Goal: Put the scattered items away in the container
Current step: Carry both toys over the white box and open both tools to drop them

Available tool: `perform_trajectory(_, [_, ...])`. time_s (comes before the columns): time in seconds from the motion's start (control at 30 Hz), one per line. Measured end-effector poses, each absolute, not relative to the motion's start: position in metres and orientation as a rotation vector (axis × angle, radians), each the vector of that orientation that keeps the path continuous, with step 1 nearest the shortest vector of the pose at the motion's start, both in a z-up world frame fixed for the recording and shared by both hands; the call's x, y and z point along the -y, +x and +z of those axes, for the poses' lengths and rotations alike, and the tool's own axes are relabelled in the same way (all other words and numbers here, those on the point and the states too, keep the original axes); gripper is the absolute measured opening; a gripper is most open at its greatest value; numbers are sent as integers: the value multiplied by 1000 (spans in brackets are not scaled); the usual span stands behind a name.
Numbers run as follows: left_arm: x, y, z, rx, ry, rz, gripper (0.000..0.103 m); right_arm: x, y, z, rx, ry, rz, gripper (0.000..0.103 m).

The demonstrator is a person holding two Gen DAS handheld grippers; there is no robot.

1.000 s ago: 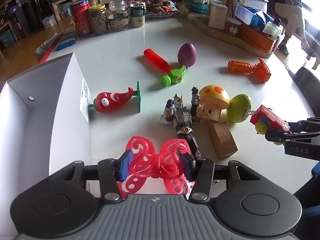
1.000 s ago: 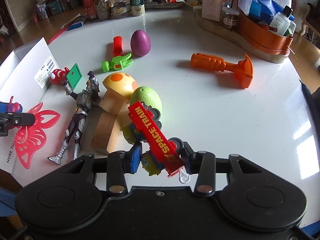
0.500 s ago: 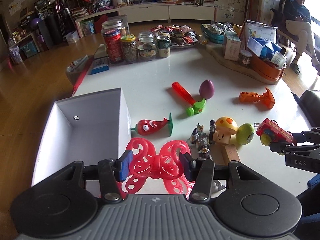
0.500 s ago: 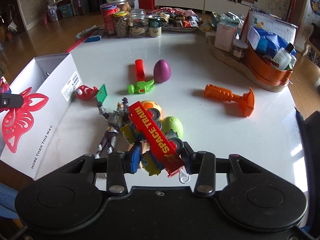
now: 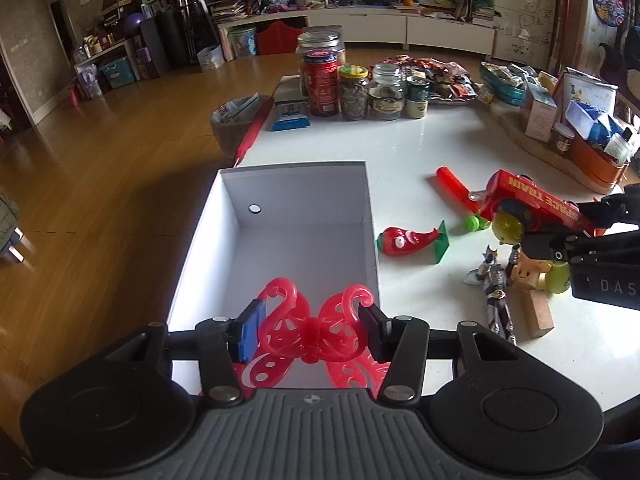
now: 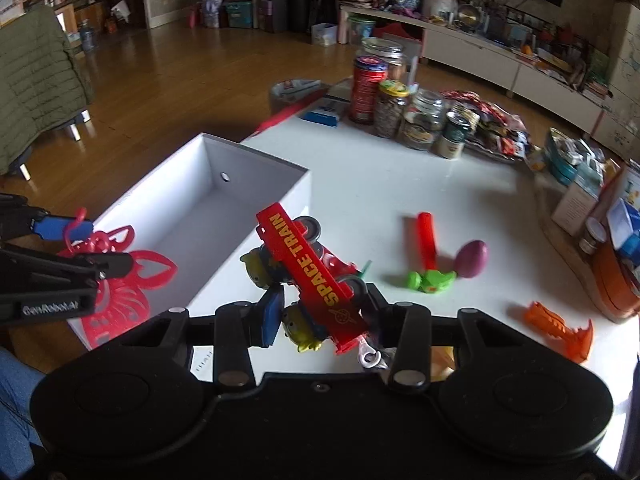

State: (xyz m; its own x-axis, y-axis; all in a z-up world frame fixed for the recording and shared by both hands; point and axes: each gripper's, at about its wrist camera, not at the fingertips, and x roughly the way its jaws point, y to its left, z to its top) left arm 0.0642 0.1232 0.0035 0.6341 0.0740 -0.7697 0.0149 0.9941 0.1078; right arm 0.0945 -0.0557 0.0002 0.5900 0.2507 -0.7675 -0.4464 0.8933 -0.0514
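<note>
Left wrist: left tool (image 5: 308,330) clamped on lacy red plastic butterfly (image 5: 310,326), over smooth white cardboard box (image 5: 304,236) on glossy bench (image 5: 408,148).
Right wrist: right tool (image 6: 320,316) gripped boxy red plastic train (image 6: 310,276) beside box (image 6: 208,200).

- White table (image 5: 420,152), glossy.
- White box (image 5: 366,208), left, open-topped.
- Red fish toy (image 5: 404,240), just right of the box.
- Red-and-green hammer (image 6: 428,256), purple egg (image 6: 472,258) beside it.
- Orange hammer (image 6: 560,330), right.
- Action figure (image 5: 496,292), wooden block (image 5: 538,314), near.
- Jars (image 5: 354,88), far edge.
</note>
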Motion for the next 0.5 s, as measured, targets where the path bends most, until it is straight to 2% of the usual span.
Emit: perform_trajectory(0.5, [-175, 94, -42, -954, 24, 104, 52, -62, 151, -29, -927, -334, 578, 44])
